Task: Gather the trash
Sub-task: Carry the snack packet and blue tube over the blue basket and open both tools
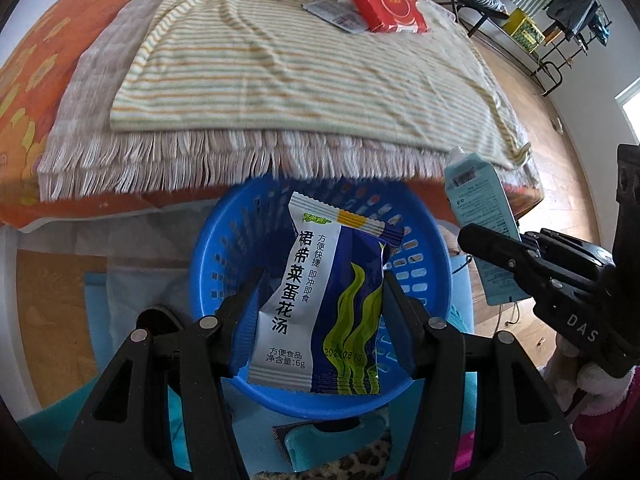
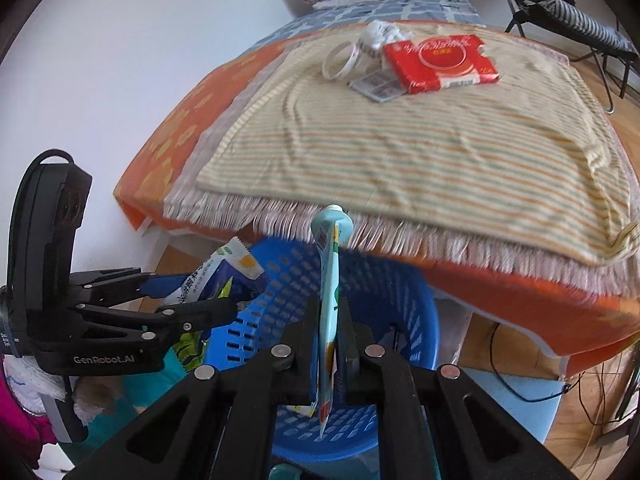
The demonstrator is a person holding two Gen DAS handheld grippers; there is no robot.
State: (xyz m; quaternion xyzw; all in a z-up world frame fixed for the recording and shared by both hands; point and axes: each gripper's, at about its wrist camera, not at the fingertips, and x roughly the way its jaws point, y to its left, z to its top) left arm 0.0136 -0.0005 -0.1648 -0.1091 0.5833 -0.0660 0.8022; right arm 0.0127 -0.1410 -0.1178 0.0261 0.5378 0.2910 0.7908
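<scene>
My left gripper is shut on a blue and white soup packet and holds it upright over the blue plastic basket. It also shows at the left of the right wrist view, packet in its jaws. My right gripper is shut on a flattened light blue tube, cap end up, over the same basket. The tube and right gripper show at the right of the left wrist view.
The basket stands on the floor below the bed edge. On the striped towel lie a red packet, a white ring, a small label wrapper and crumpled plastic. A folding chair stands far right.
</scene>
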